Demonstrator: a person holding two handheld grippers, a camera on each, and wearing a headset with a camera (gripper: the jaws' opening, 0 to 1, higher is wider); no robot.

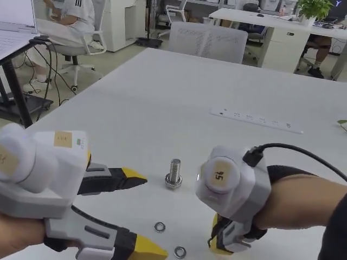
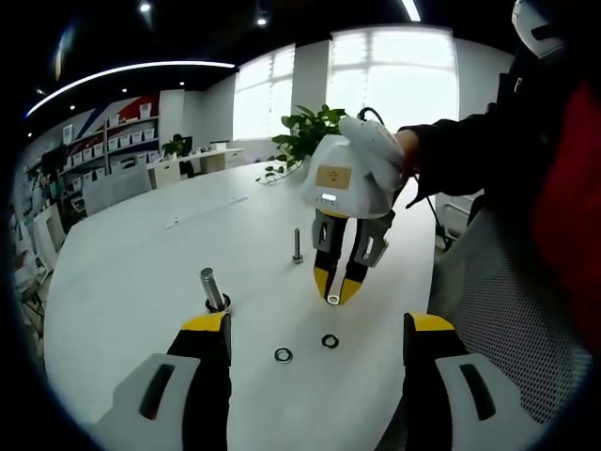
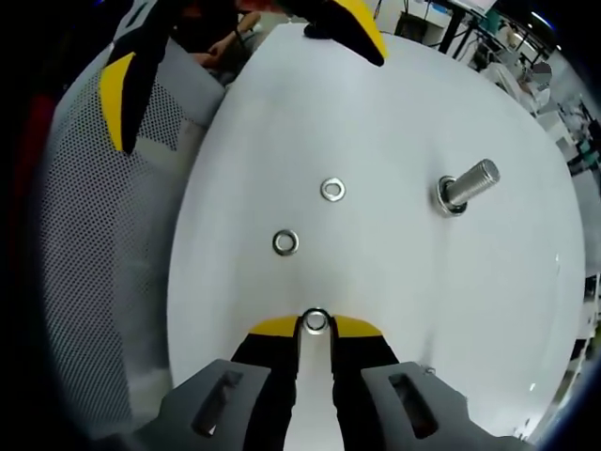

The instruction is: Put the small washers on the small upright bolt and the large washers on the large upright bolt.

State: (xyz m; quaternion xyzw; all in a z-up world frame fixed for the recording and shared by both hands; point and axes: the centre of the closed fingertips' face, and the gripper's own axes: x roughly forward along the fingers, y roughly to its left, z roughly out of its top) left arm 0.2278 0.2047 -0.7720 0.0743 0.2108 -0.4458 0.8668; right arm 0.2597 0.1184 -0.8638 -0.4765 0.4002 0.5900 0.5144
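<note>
Two loose washers (image 2: pixel 283 355) (image 2: pixel 330 341), two upright bolts (image 2: pixel 212 287) (image 2: pixel 297 244)

1. We see our right gripper (image 3: pixel 316 329) pinching a washer (image 3: pixel 316 315) between its yellow tips.
2. A loose washer (image 3: pixel 285 242) and a farther washer (image 3: pixel 332 189) lie apart on the white table (image 3: pixel 404 310).
3. A bolt (image 3: pixel 467 184) stands beyond them, perhaps ringed at its base.
4. The left gripper (image 3: pixel 235 54) gapes wide at the view's top.

You're in an open-plan office, long white table (image 1: pixel 162 86) under you, power strip (image 1: pixel 257 119) on it, mesh office chair (image 1: pixel 209 40), more desks (image 1: pixel 255 19) behind, potted plant (image 2: pixel 305 132), tall windows (image 2: pixel 394 80).
</note>
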